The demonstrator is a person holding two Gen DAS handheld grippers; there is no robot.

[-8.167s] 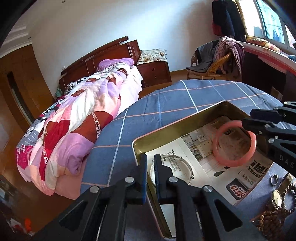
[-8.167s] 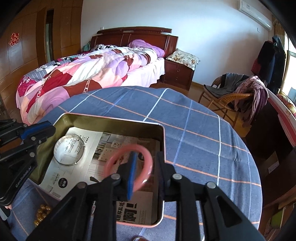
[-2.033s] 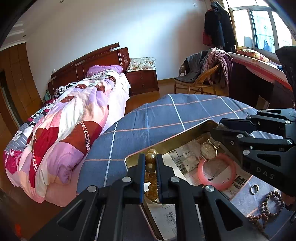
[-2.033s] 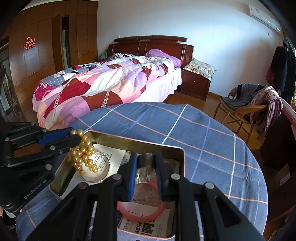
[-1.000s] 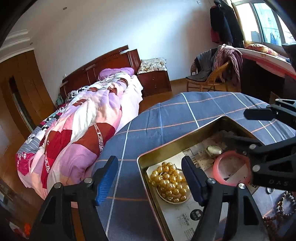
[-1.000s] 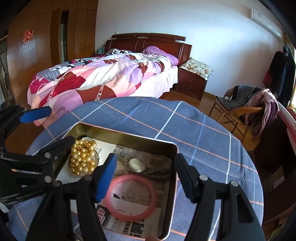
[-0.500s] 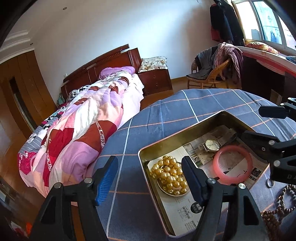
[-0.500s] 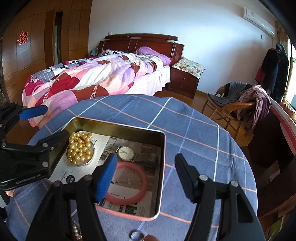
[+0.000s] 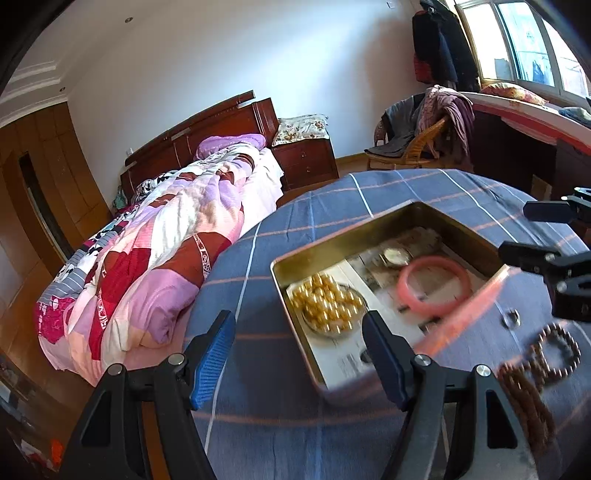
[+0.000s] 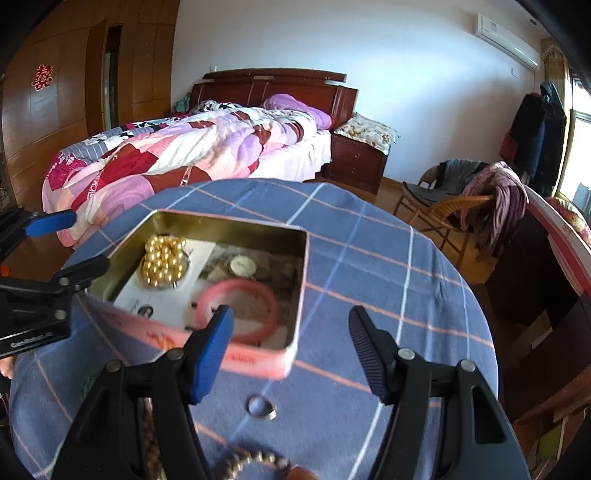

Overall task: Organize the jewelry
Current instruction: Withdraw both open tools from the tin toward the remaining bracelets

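With gold beads (image 9: 327, 304), watch (image 10: 242, 266) and pink bangle (image 10: 240, 310) newly inside the tin (image 10: 255, 357), I draw both released, empty grippers (image 9: 297, 354) (image 10: 290, 341) back toward the ring (image 10: 261, 407) at six o'clock.

A home bedroom is shown. A bed (image 10: 192, 155) with a patchwork quilt (image 9: 155, 251) and wooden headboard (image 10: 277, 83) is seen, with a nightstand (image 9: 306, 162) beside it. Clothes are draped over a wicker chair (image 10: 454, 206). A wall air conditioner (image 10: 506, 35), wooden wardrobe (image 10: 55, 110) and window (image 9: 524, 44) are visible.
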